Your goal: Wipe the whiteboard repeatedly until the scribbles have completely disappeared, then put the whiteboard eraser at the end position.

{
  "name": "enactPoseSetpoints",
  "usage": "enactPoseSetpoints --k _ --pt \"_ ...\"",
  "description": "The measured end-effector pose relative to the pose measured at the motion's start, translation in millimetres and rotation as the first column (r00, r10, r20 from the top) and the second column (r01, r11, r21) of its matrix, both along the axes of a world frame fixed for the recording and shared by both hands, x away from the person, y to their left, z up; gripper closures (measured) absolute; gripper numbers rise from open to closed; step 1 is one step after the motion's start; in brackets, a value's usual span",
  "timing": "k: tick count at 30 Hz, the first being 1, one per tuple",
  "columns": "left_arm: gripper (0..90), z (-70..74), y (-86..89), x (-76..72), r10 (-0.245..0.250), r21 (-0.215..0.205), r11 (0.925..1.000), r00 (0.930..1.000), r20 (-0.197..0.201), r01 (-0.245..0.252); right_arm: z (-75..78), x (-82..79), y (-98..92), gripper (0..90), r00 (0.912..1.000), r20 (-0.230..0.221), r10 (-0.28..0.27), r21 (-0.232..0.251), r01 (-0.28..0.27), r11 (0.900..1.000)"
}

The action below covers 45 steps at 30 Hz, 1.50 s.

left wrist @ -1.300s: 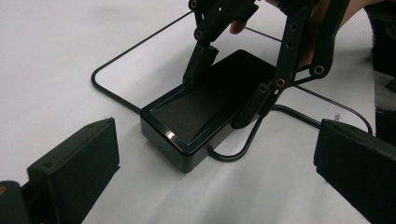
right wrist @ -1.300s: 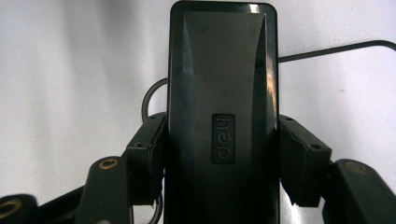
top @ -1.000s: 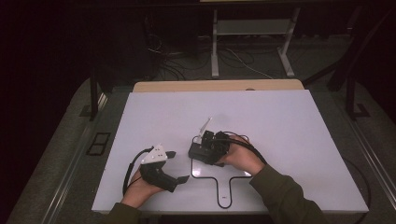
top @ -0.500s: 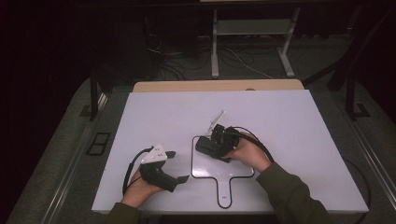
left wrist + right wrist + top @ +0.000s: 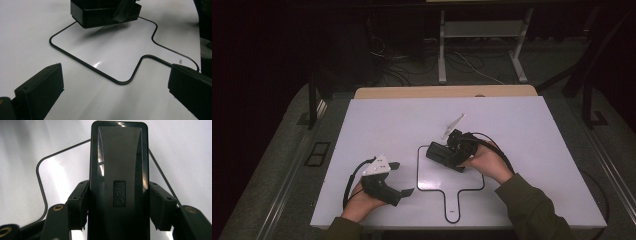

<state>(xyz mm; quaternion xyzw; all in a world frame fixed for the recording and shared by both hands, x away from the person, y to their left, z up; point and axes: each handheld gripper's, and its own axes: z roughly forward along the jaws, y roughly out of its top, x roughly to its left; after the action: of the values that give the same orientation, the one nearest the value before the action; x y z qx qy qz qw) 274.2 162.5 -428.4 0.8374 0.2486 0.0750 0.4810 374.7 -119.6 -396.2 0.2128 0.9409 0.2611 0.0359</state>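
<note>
Pinching a black rectangular block [image 5: 119, 182] by its long sides, the right gripper's [image 5: 447, 154] fingers [image 5: 78, 205] hold it lifted above the white surface [image 5: 402, 120], over the black outline [image 5: 452, 192] drawn there. Nearer the front edge, the left gripper's [image 5: 401, 178] fingers [image 5: 40, 91] stand spread wide with nothing between them, pointing toward the outline and the block [image 5: 105, 12].

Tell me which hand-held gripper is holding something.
The right hand-held gripper, clamped on a black box over the outline; the left hand-held gripper stands open, empty.
</note>
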Motion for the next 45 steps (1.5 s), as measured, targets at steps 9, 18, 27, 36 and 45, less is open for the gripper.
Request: enactPoseSetpoints --k 9,18,27,36,45 --pt "0.0 -1.5 0.2 0.4 0.006 -0.009 0.9999 1.0 -0.004 -0.006 10.5 4.5 -11.5 38.6 0.9994 -0.006 -0.035 0.035 0.035 0.999" --pt "0.0 -1.0 2.7 1.3 0.017 -0.02 0.9996 0.9998 -0.013 -0.018 25.3 13.7 -23.8 38.7 0.9969 0.003 -0.078 0.073 0.078 0.994" --pt "0.0 -0.7 0.1 0.9 0.011 -0.007 0.9999 0.9999 -0.003 -0.011 30.0 33.1 -32.3 38.7 0.9911 0.018 -0.132 0.07 0.131 0.989" --pt "0.0 -0.7 0.2 0.9 0.008 -0.013 0.9999 1.0 -0.003 -0.008 39.0 62.7 -33.3 38.6 0.9831 0.035 -0.18 0.064 0.177 0.982" --pt "0.0 -1.1 1.3 3.0 0.008 -0.018 0.9998 0.9999 -0.007 -0.008 37.7 93.9 -26.9 38.6 0.9796 0.039 -0.197 0.037 0.196 0.98"
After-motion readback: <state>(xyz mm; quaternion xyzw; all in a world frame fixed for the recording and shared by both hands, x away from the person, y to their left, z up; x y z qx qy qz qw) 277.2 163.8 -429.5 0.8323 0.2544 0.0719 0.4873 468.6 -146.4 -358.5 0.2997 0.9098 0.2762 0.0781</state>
